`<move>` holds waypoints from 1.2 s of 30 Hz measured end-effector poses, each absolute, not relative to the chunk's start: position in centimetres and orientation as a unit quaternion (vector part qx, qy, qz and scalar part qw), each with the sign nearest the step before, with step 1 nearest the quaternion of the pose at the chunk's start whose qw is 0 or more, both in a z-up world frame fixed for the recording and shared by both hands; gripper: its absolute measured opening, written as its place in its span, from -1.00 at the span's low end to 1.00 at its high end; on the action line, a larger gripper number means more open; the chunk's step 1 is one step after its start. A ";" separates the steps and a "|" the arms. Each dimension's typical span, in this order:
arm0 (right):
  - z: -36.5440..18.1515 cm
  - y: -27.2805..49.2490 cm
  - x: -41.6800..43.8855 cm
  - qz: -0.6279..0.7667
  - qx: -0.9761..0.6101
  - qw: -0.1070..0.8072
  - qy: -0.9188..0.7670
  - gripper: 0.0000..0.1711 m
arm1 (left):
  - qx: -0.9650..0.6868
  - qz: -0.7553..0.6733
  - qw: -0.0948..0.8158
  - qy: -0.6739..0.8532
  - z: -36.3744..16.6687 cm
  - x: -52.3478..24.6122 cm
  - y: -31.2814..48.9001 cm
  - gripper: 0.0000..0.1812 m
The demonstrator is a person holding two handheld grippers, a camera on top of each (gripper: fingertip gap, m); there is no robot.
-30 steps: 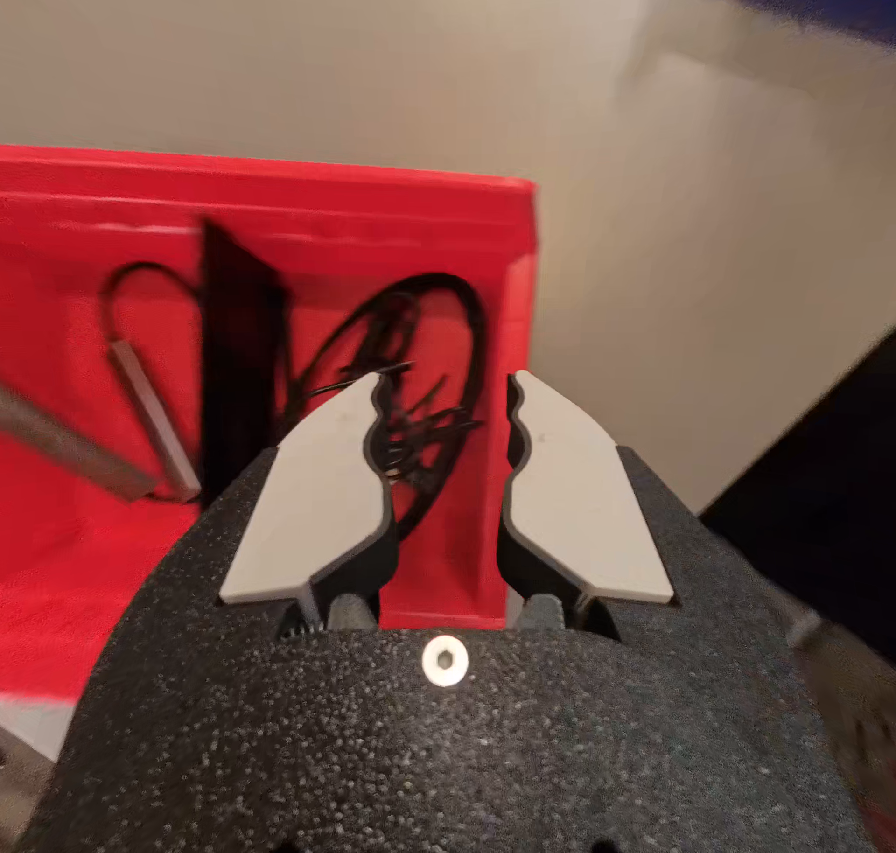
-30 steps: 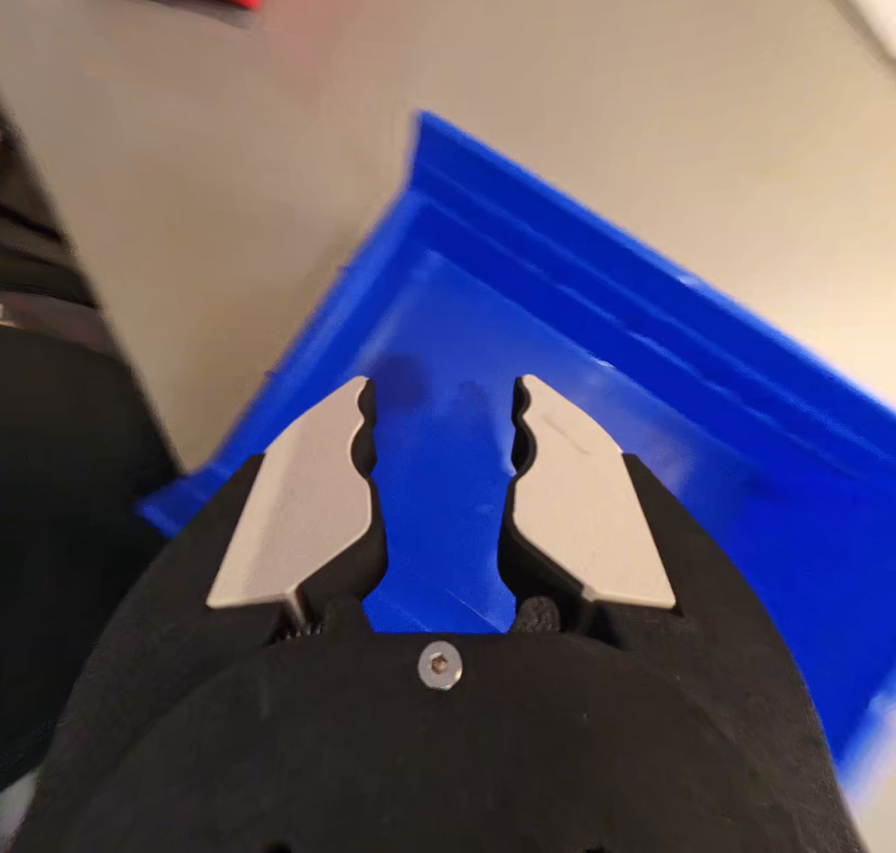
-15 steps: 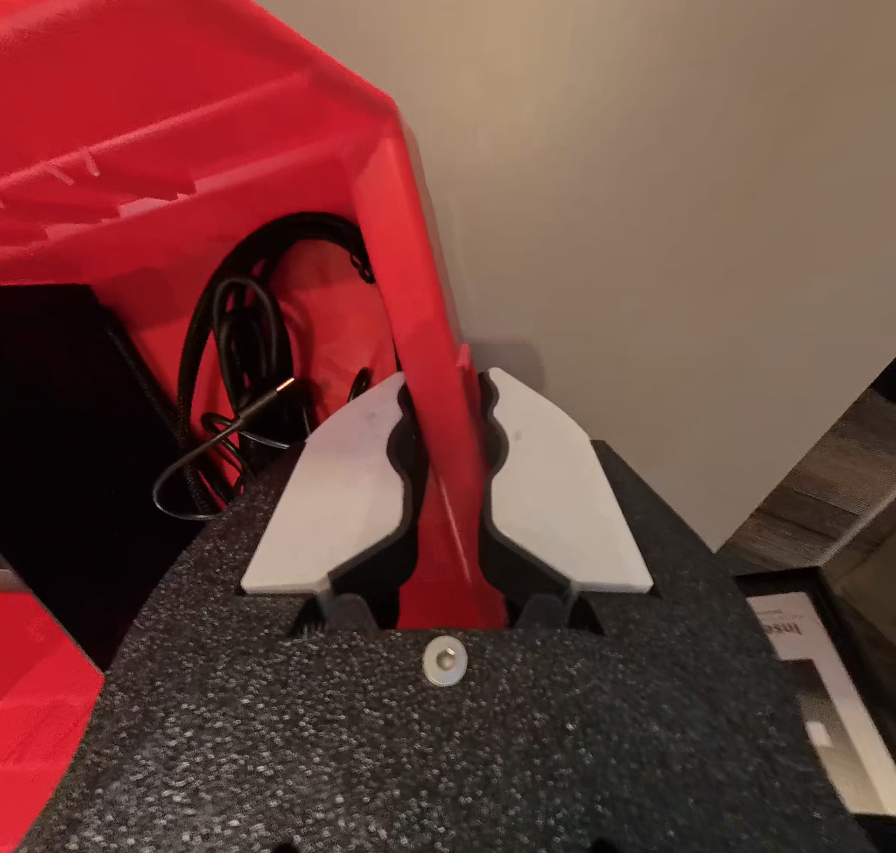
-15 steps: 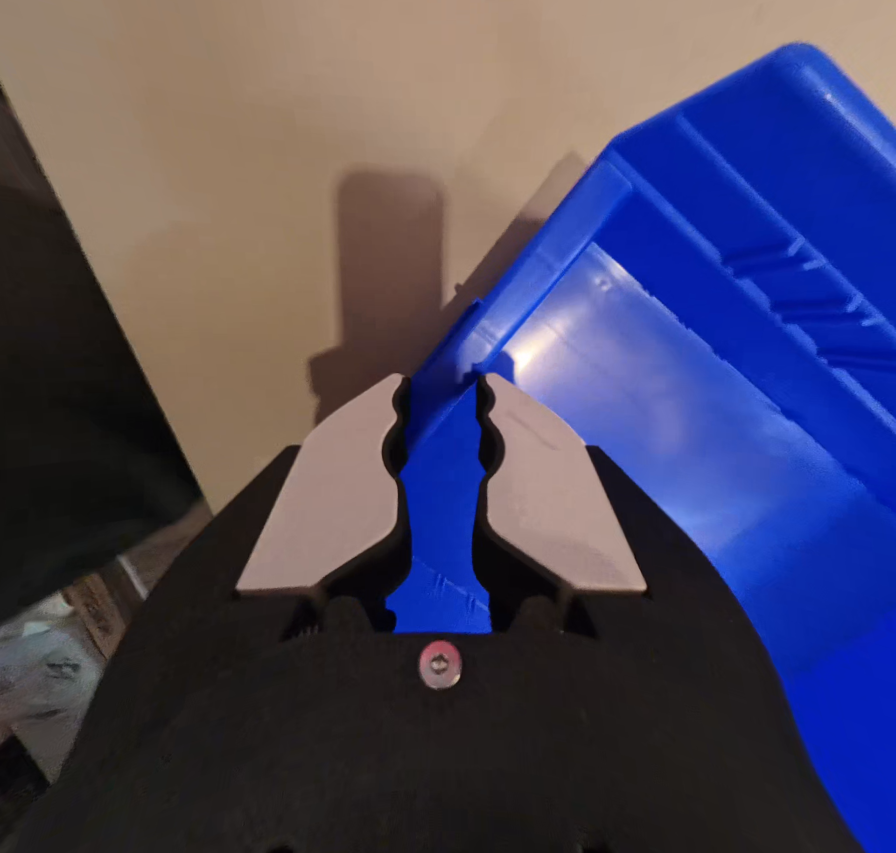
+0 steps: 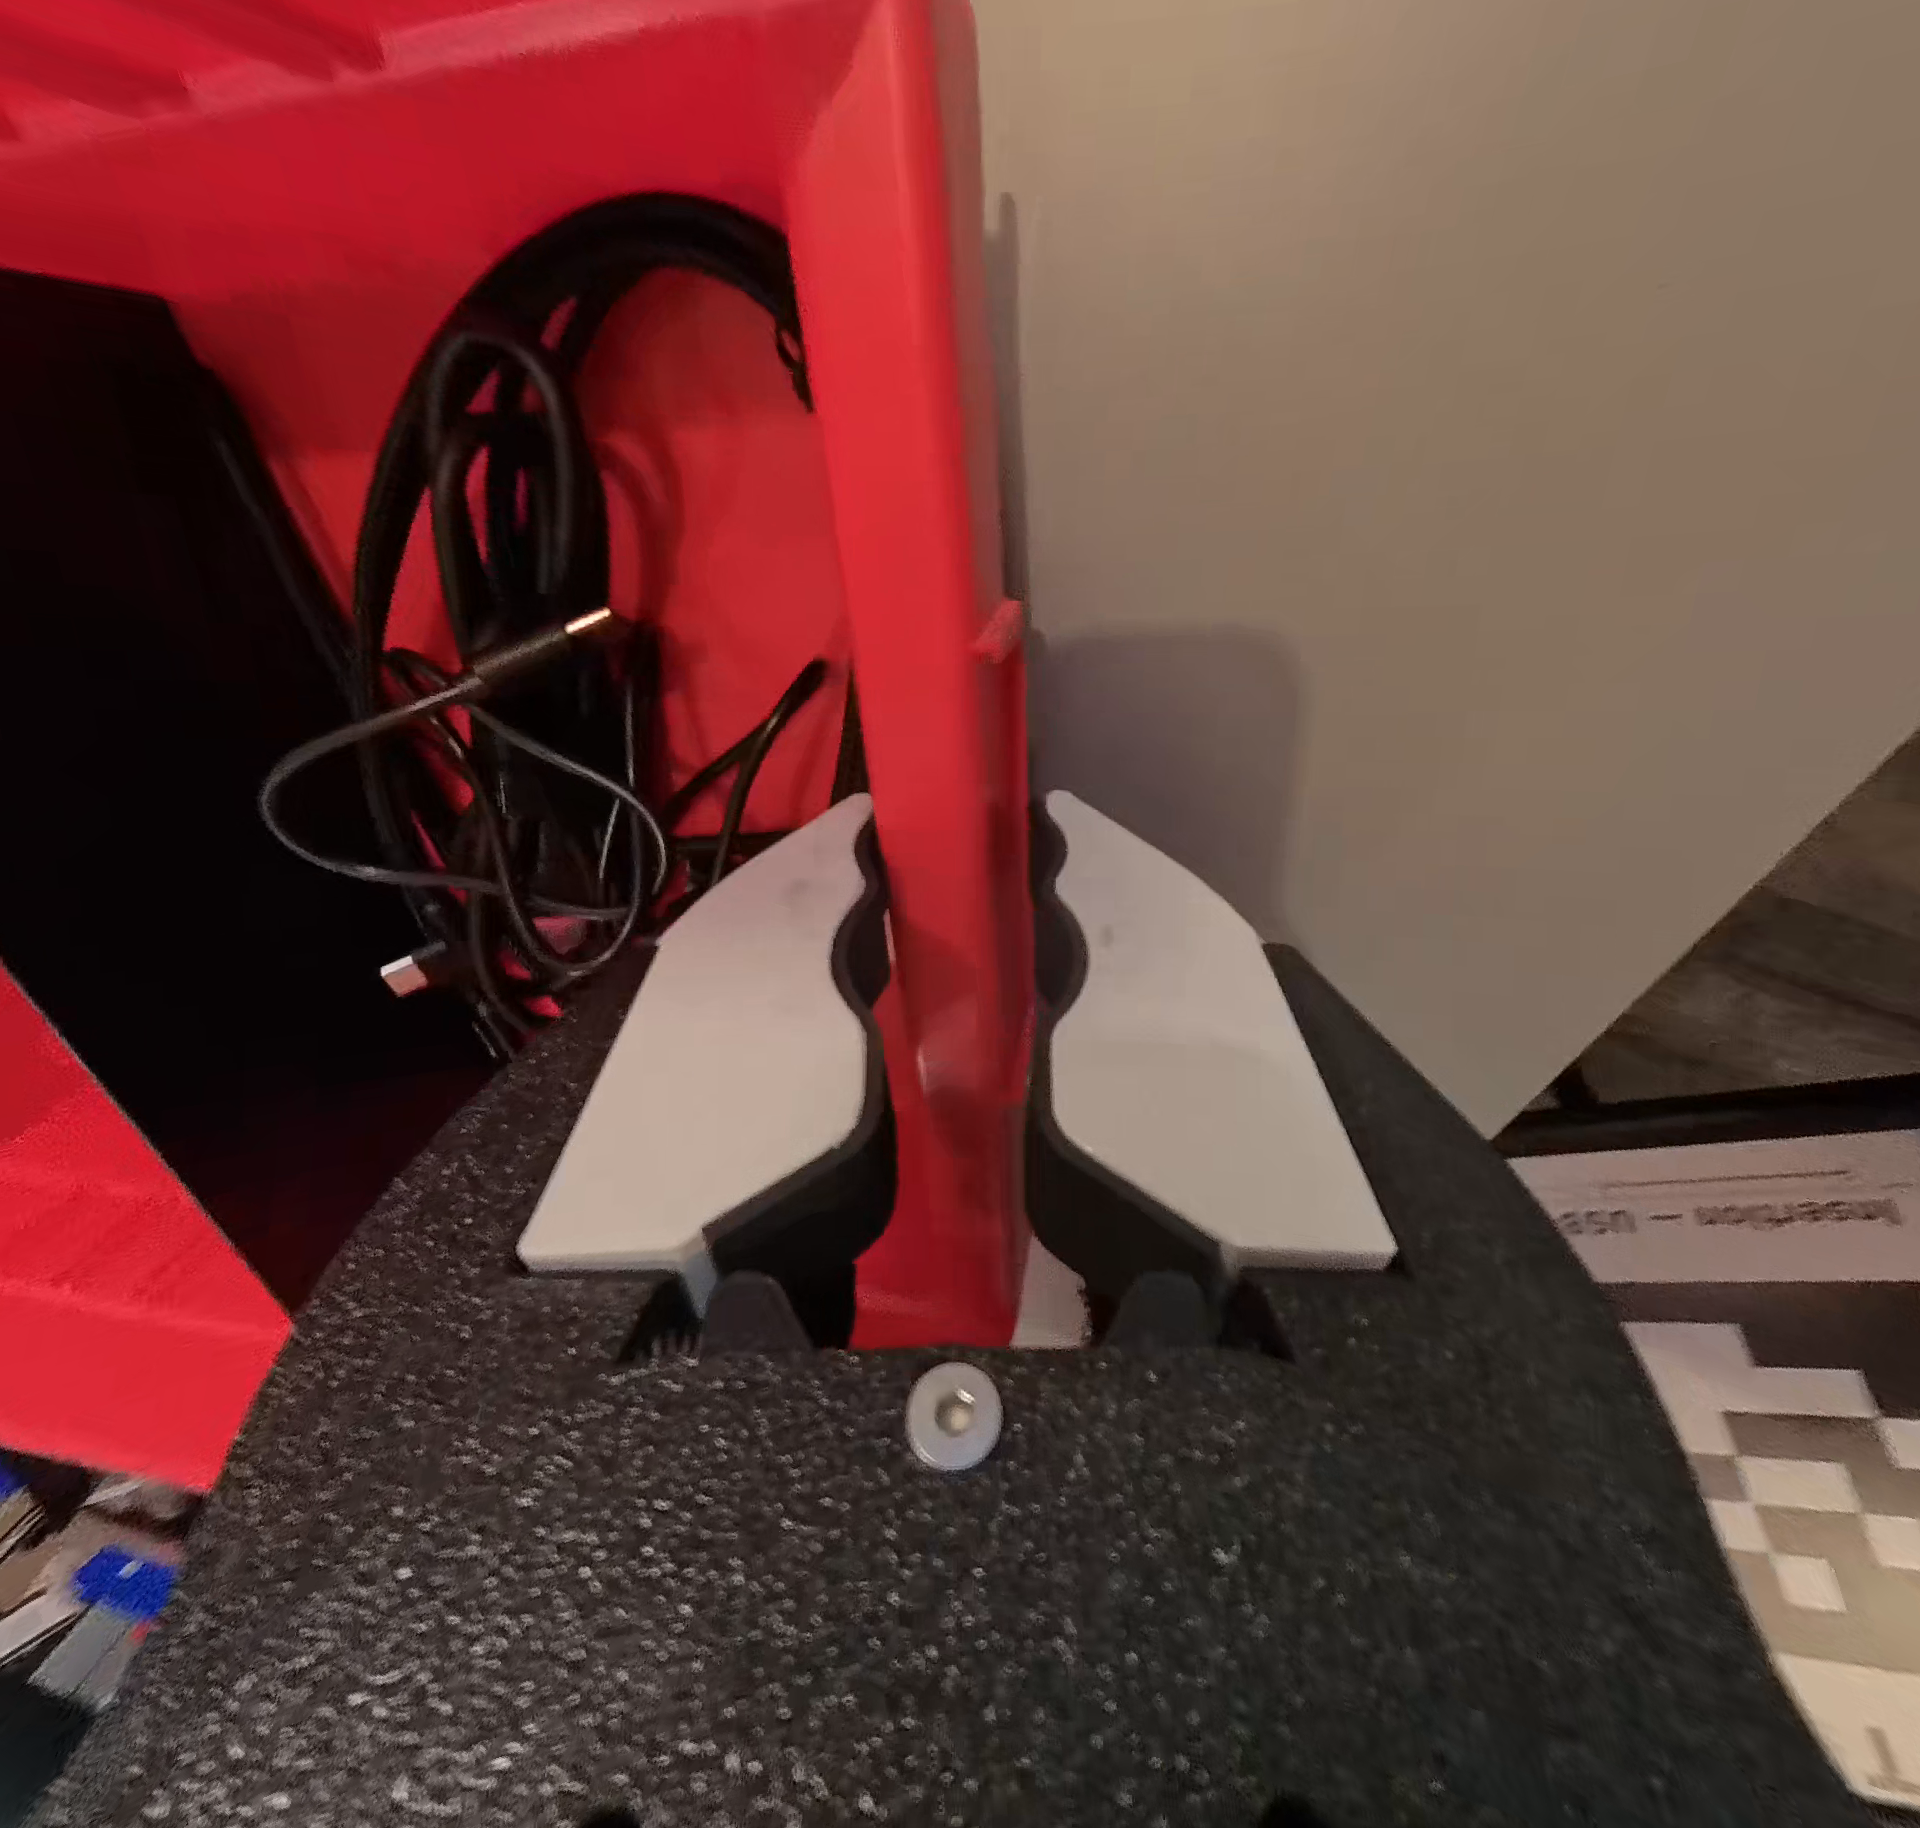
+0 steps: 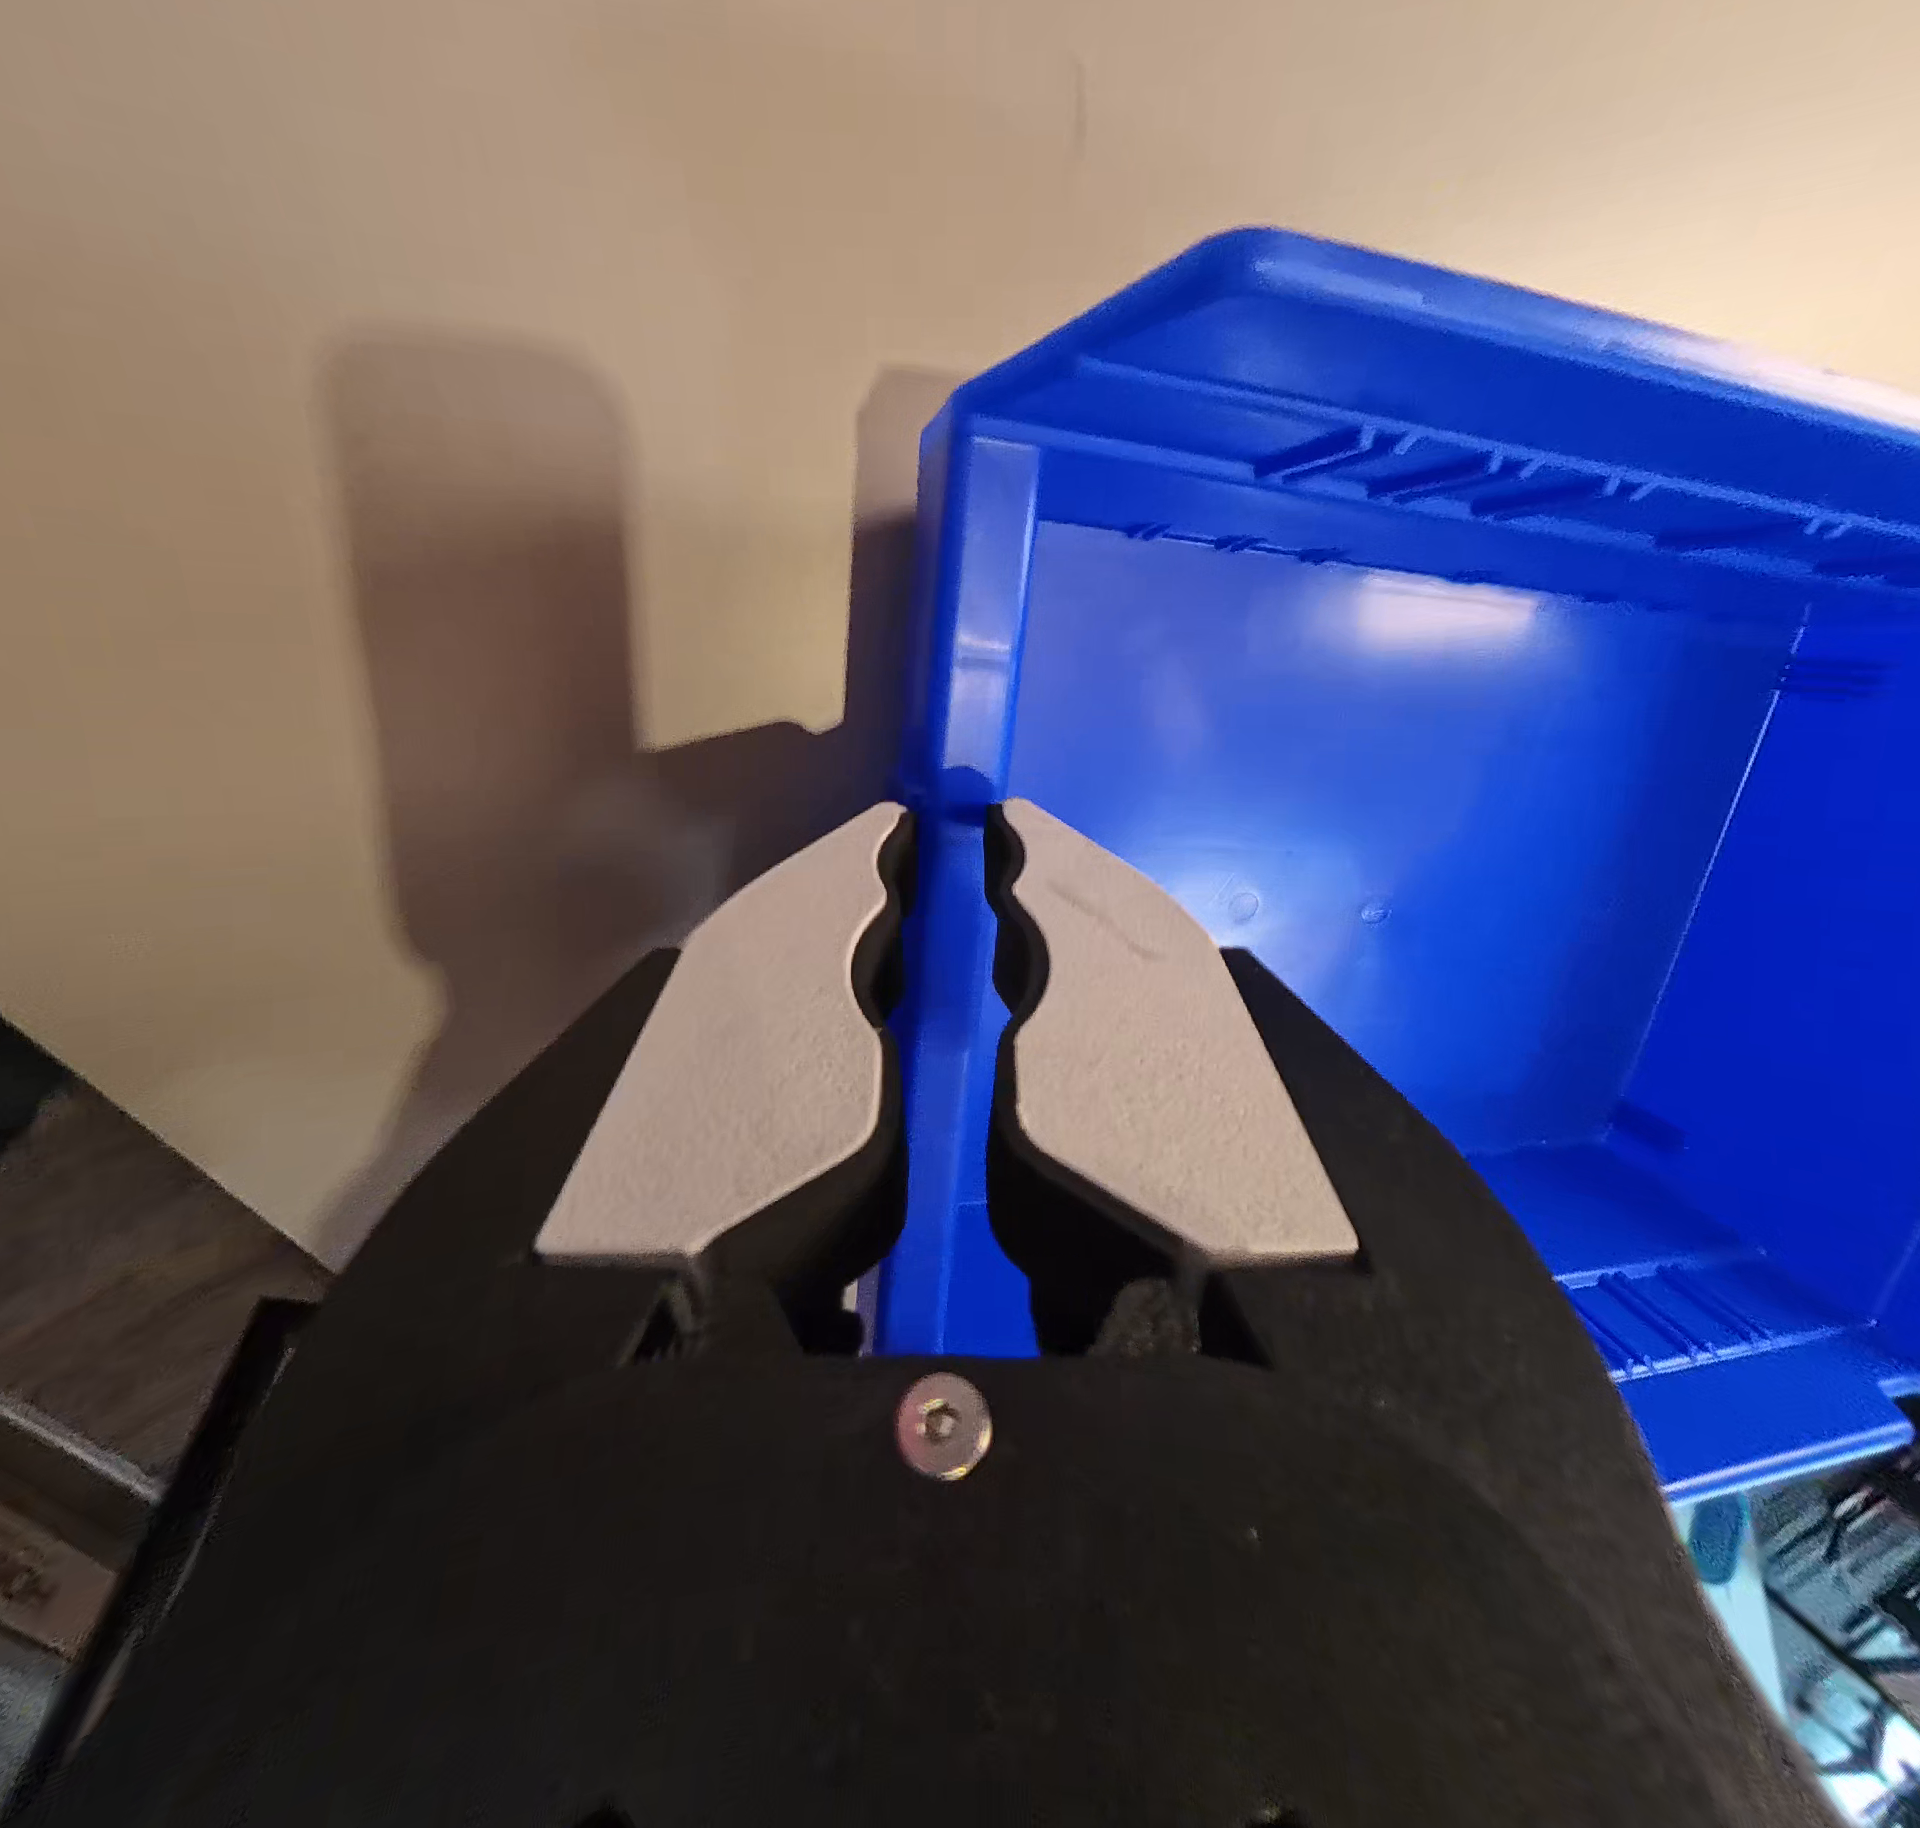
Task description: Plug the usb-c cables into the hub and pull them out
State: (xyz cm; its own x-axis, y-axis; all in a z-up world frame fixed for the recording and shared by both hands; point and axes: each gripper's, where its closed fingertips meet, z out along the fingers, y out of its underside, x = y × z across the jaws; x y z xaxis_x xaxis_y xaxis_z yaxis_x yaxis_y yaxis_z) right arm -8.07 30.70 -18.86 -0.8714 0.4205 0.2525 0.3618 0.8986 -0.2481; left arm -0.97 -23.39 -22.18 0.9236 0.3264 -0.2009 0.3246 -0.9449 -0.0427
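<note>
In the left wrist view my left gripper (image 5: pixel 956 822) is shut on the right wall of a red bin (image 5: pixel 904 428), which is tipped up off the table. Inside it lie tangled black usb-c cables (image 5: pixel 488 739) with a metal plug end (image 5: pixel 582 630), beside a black divider or box (image 5: pixel 114 635). I cannot make out the hub. In the right wrist view my right gripper (image 6: pixel 945 812) is shut on the left wall of a blue bin (image 6: pixel 1403 843), also tipped up; its inside shows nothing in it.
Both bins hang over a beige table top (image 5: pixel 1455 428) whose near edge meets a wood-look floor (image 5: pixel 1766 989). A printed sheet with a chequered marker (image 5: pixel 1818 1466) lies at the lower right of the left wrist view. Clutter shows under the blue bin (image 6: pixel 1818 1570).
Both grippers went from open above the bins to shut on a bin wall. Both bins have since been lifted and tilted, and the cables have slid toward the red bin's lower side.
</note>
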 end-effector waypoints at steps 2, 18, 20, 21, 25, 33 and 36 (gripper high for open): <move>-18.9 32.2 -7.7 0.090 -0.176 0.149 -0.969 -0.87 | -0.979 0.120 -0.017 -0.165 -22.1 -1.4 -25.7 -0.72; -22.6 40.8 -7.9 -0.045 -0.147 0.139 -0.978 -0.70 | -0.973 0.172 -0.049 -0.146 -22.9 -2.2 -30.0 -0.66; -22.6 42.0 -8.6 -0.044 -0.142 0.143 -0.979 -0.70 | -0.971 0.172 -0.052 -0.158 -22.9 -2.2 -31.3 -0.65; -22.6 42.7 -9.1 -0.046 -0.138 0.148 -0.978 -0.70 | -0.970 0.172 -0.054 -0.163 -22.9 -2.2 -32.0 -0.64; -22.5 45.4 -10.7 -0.060 -0.107 0.160 -0.979 -0.69 | -0.968 0.171 -0.070 -0.170 -22.9 -2.4 -34.3 -0.65; -22.5 49.7 -12.8 -0.083 -0.023 0.167 -0.982 -0.69 | -0.964 0.180 -0.079 -0.182 -22.9 -3.7 -38.3 -0.66; -22.6 50.4 -13.1 -0.088 -0.025 0.163 -0.982 -0.69 | -0.964 0.184 -0.078 -0.176 -22.9 -4.2 -39.5 -0.66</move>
State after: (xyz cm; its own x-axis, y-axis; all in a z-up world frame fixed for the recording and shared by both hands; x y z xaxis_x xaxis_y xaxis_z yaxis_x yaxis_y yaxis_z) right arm -13.12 50.36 -22.56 -0.9458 0.0206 0.3242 0.0779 0.9832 0.1650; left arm -4.15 -39.49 -22.86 0.8699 0.3109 -0.3828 0.3685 -0.9257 0.0855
